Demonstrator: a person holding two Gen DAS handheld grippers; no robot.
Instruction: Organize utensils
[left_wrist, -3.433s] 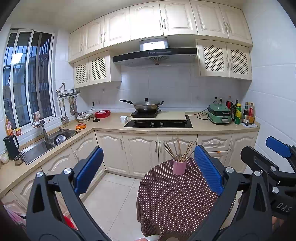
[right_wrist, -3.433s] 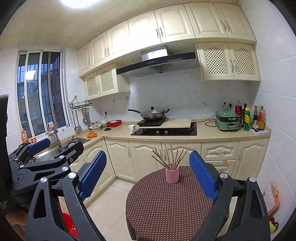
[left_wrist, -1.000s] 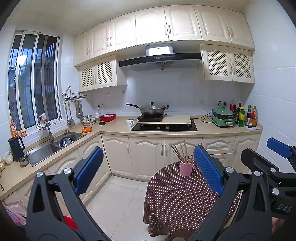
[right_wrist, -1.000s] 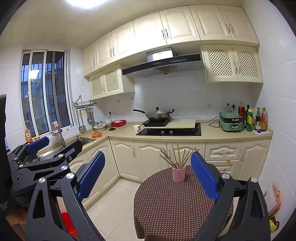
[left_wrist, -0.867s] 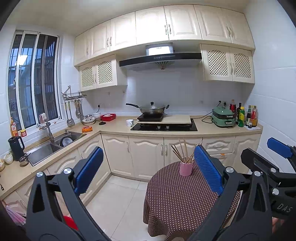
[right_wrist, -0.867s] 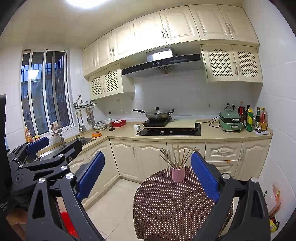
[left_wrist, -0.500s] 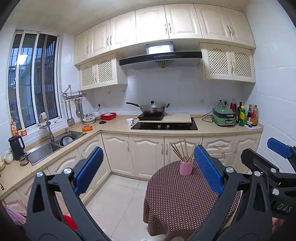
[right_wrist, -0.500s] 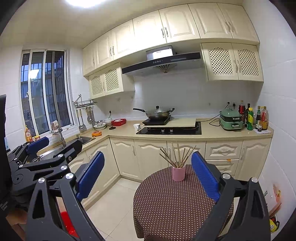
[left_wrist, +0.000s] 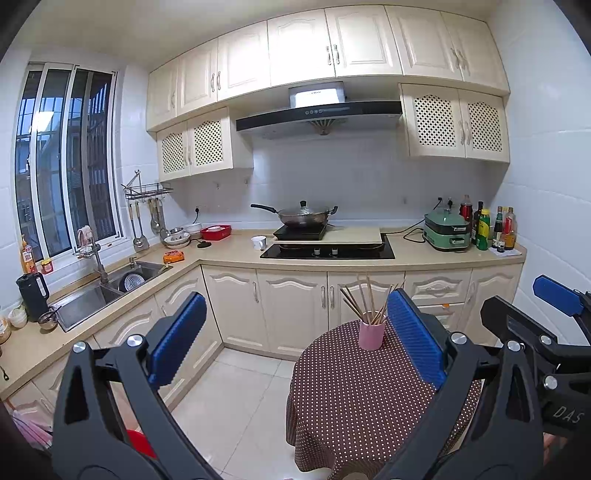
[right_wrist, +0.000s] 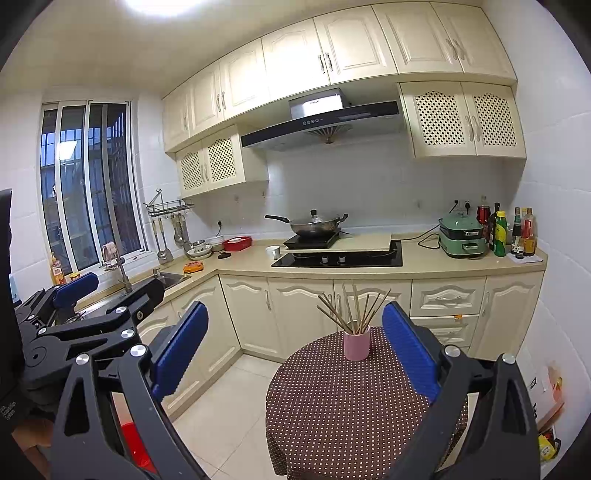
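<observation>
A pink cup (left_wrist: 372, 335) (right_wrist: 356, 345) holding several wooden chopsticks (left_wrist: 364, 299) (right_wrist: 352, 306) stands upright at the far side of a round table with a brown dotted cloth (left_wrist: 354, 398) (right_wrist: 340, 402). My left gripper (left_wrist: 295, 343) hangs open in the air, well short of the cup, which sits just inside its right pad. My right gripper (right_wrist: 291, 347) is open too, empty, with the cup between its pads but far ahead. Each gripper shows at the edge of the other's view.
An L-shaped counter (left_wrist: 229, 254) runs behind the table with a sink (left_wrist: 92, 295), a wok (left_wrist: 303, 216) on a hob, a green cooker (left_wrist: 445, 230) and bottles (left_wrist: 484, 229). Ladles hang from a wall rack (left_wrist: 147, 192). Tiled floor (left_wrist: 240, 398) lies left of the table. A red bucket (right_wrist: 135, 443) sits low left.
Both views have drifted slightly: the table and cup now sit a little further right and lower than 3.4 s ago. Both grippers stay open and empty.
</observation>
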